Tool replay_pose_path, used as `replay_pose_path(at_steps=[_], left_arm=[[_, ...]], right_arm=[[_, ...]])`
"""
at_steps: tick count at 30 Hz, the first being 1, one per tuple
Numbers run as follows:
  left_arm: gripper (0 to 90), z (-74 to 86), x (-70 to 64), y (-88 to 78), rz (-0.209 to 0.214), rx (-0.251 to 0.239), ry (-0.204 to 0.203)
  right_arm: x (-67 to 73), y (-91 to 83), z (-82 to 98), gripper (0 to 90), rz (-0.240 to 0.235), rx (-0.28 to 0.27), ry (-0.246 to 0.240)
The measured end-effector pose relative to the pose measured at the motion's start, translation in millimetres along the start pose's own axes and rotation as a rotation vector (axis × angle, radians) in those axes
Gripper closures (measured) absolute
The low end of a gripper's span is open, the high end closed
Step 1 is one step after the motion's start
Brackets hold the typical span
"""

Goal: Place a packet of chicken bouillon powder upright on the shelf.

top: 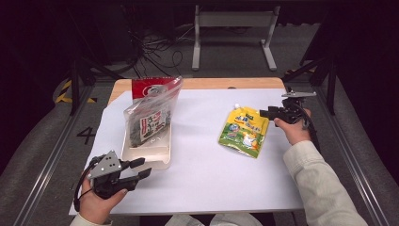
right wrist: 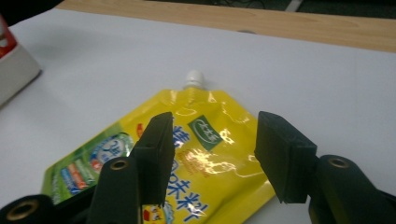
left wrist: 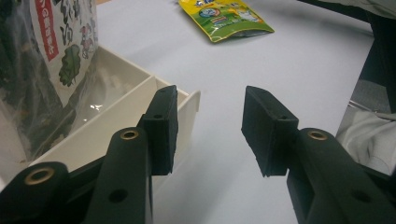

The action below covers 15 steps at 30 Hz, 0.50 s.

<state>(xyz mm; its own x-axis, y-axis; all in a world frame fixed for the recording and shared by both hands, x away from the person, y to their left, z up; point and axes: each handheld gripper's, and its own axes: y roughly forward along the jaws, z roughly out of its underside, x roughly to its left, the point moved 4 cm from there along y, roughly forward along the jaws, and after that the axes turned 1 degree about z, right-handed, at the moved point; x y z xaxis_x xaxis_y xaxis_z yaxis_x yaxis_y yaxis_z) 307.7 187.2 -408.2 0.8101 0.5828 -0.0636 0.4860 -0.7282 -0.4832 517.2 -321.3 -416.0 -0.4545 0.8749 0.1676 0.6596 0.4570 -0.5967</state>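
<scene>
- Hanging wide apart by the near corner of the white tray [top: 146,157]: left hand-held gripper [top: 141,168], holding nothing.
- Standing up in that tray already: clear bag of dark food [top: 149,120].
- Lying flat on the table [top: 207,165], not picked up yet: yellow pouch [top: 243,130], long way running near to far, white cap [right wrist: 194,77] pointing away.
- Hovering spread over it, not squeezing: right hand-held gripper [right wrist: 212,154].
</scene>
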Motion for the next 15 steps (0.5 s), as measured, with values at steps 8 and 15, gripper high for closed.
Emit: replay_pose_path(at_steps=[8,15], left_arm=[[55.8,5.7,-1.4,7.6,0.003,0.03,-0.021],[55.1,7.6,-3.0,10.7,0.018,0.029,-0.033]], right_arm=[[-18.6,11.0,10.3,38.8,0.027,0.044,0.056],[-27.9,20.1,17.9,37.8,0.035,0.08,0.092]])
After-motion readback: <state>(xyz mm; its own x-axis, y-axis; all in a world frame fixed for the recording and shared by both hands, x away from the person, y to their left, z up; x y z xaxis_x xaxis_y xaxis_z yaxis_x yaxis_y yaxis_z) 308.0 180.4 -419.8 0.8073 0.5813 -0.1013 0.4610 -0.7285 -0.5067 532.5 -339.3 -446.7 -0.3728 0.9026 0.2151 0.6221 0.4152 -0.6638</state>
